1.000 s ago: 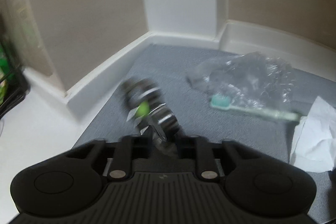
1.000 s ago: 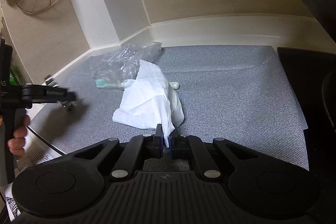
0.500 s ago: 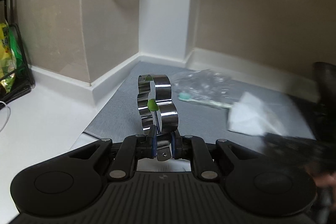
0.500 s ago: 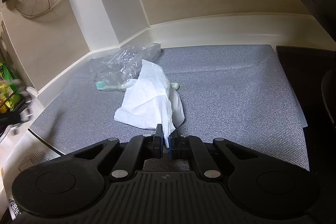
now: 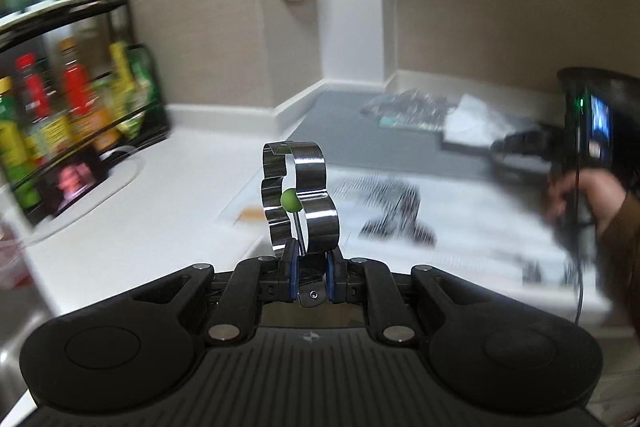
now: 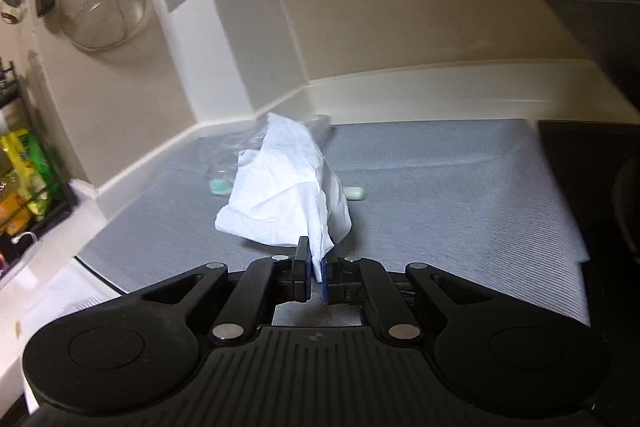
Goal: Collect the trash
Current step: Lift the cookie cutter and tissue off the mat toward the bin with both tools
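Over the worktop (image 5: 192,163), both grippers carry trash.
Left gripper (image 5: 309,277) is clamped on a shiny metal cutter (image 5: 300,197) with a green knob, held upright above the white surface, blurred bottle rack (image 5: 72,99) to its left. Right gripper (image 6: 316,277) is pinched tight on a white tissue (image 6: 284,191), lifted off the grey mat (image 6: 440,187); a clear wrapper (image 6: 228,163) and toothbrush (image 6: 354,193) lie behind it.

Black ribbed tool (image 5: 311,277) w/ 2 blue-padded fingers, silver screws; brown sleeve (image 5: 624,227).
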The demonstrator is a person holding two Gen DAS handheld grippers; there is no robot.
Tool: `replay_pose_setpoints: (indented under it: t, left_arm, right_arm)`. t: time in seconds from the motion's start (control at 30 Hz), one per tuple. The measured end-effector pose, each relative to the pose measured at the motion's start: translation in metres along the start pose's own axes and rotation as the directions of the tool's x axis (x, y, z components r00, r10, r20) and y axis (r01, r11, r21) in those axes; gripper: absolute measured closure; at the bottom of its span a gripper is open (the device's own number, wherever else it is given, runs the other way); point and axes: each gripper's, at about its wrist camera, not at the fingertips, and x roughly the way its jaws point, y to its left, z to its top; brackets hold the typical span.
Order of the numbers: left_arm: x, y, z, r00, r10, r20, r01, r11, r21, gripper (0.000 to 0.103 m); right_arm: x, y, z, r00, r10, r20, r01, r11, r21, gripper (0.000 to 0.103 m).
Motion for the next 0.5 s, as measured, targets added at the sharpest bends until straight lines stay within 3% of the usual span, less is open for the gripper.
replay_pose_setpoints:
  t: [0.17, 0.5]
  left_arm:
    - [-0.044, 0.016, -0.044, 0.999, 0.045, -0.018, -0.046, 0.998, -0.04, 0.089]
    - [-0.088, 0.016, -0.082, 1.0, 0.009, 0.012, -0.007, 0.996, -0.09, 0.089]
  right_arm:
    - [-0.056, 0.016, -0.016, 0.998, 0.055, 0.023, -0.055, 0.998, -0.027, 0.098]
    - [-0.185, 0.066, -0.071, 0.965, 0.26, 0.031, -0.252, 0.956, -0.152, 0.098]
